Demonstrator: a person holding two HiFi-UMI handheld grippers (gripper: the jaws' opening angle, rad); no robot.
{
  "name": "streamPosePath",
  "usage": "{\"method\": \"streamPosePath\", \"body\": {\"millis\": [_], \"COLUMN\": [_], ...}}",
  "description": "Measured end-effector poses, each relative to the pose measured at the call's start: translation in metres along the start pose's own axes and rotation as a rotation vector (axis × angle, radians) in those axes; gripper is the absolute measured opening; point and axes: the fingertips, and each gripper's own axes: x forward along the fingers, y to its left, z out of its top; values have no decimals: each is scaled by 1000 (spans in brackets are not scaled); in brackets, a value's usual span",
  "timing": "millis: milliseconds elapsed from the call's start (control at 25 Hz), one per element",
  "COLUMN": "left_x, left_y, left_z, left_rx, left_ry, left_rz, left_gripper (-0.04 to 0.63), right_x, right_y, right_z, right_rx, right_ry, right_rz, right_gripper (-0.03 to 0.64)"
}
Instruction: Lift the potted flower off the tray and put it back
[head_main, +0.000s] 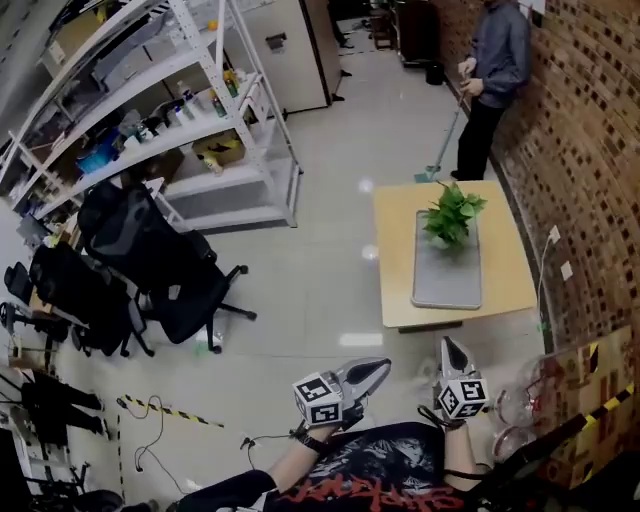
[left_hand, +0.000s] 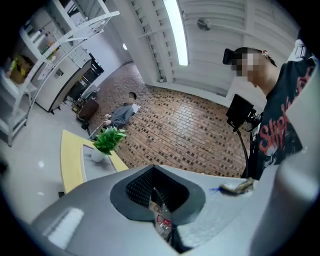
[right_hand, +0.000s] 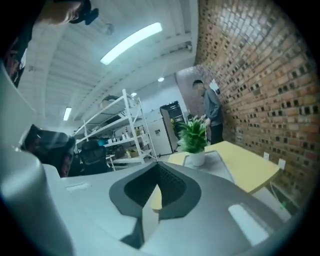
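A potted flower (head_main: 450, 216) with green leaves and a white pot stands at the far end of a grey tray (head_main: 447, 275) on a small yellow table (head_main: 500, 270). Both grippers hang near my body, well short of the table. My left gripper (head_main: 383, 366) is shut with nothing in it and points toward the table. My right gripper (head_main: 447, 343) is also shut and holds nothing. From the left gripper (left_hand: 156, 190), the potted flower (left_hand: 108, 140) shows far off at the left. The right gripper (right_hand: 157, 186) looks at the potted flower (right_hand: 194, 136) on the tray (right_hand: 216, 160).
A person (head_main: 495, 70) with a mop stands by the brick wall (head_main: 590, 170) beyond the table. White shelves (head_main: 170, 110) and black office chairs (head_main: 150, 265) fill the left. Striped tape and a cable (head_main: 160, 415) lie on the floor; a striped barrier (head_main: 590, 400) stands at the right.
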Motion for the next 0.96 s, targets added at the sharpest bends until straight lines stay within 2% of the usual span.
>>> {"method": "streamPosePath", "body": {"millis": [160, 280, 400, 560, 760, 960], "left_x": [-12, -11, -3, 16, 33, 57], "left_y": [-31, -55, -73, -89, -116, -131], "left_z": [16, 29, 39, 56, 37, 20], "left_rx": [-21, 6, 36, 47, -7, -53], "left_ry": [-68, -125, -141, -143, -129, -98], "left_rz": [-55, -110, -149, -204, -245, -250], "left_gripper": [2, 10, 59, 90, 152, 160], "right_x": [-48, -65, -70, -73, -95, -117], "right_y": [55, 74, 74, 74, 71, 54], "right_z": [50, 71, 82, 113, 107, 106], "right_rx": [-134, -170, -168, -176, -107, -72], "right_ry": [-37, -50, -60, -131, -120, -105], "right_rz": [20, 50, 93, 128, 171, 173], "right_gripper": [0, 0, 0, 0, 0, 0]}}
